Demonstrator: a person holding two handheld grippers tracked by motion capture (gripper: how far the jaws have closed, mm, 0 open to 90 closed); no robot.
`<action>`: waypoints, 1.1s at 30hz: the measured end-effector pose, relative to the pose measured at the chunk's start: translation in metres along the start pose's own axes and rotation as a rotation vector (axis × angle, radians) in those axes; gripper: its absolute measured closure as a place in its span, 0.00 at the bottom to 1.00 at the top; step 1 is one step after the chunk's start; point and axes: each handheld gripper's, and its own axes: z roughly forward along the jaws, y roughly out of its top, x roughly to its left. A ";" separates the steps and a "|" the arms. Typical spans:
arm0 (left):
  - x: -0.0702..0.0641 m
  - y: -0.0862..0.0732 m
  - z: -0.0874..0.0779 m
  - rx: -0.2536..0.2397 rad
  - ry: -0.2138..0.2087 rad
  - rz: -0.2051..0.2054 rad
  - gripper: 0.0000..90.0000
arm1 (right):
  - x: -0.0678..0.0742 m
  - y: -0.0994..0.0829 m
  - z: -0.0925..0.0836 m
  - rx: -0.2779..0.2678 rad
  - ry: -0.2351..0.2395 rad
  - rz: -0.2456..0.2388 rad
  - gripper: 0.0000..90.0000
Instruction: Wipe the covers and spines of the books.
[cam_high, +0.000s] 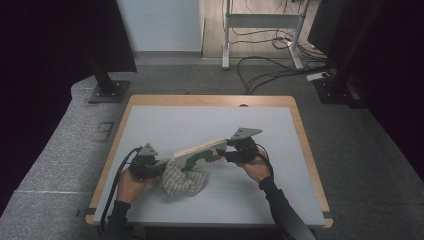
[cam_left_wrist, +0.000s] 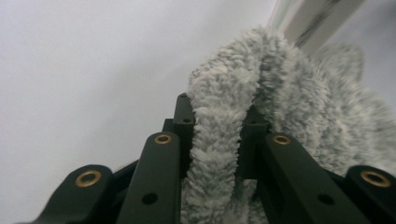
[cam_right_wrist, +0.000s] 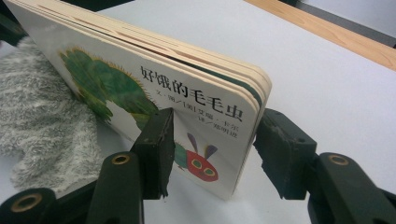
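Note:
A board book (cam_high: 200, 151) with a green caterpillar on its white cover (cam_right_wrist: 140, 93) is held tilted on edge above the pale table (cam_high: 210, 120). My right gripper (cam_high: 223, 153) is shut on the book's near corner (cam_right_wrist: 219, 154), one pad on the cover and the other on the back. A fuzzy grey-and-white cloth (cam_high: 183, 181) lies bunched under the book's lower end. My left gripper (cam_high: 161, 169) is shut on a fold of that cloth (cam_left_wrist: 217, 130), which bulges up between the jaws. Behind the cloth, the book's edge (cam_left_wrist: 313, 23) shows blurred.
The table has a wooden rim (cam_high: 305, 145), and bare top stretches behind and to the right of the grippers. A black stand base (cam_high: 107, 91) sits on the floor at the back left. Cables (cam_high: 270, 70) and a white desk frame (cam_high: 260, 22) lie beyond the table.

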 end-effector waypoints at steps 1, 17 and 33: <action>-0.001 0.002 -0.003 -0.006 0.002 0.005 0.83 | 0.000 0.000 0.000 0.000 0.000 0.001 0.52; -0.014 0.024 -0.036 -0.067 0.033 0.061 0.83 | 0.001 0.002 0.001 0.005 -0.006 -0.001 0.51; -0.009 0.015 -0.019 -0.053 0.027 0.031 0.82 | 0.001 0.000 -0.001 0.001 0.000 0.008 0.52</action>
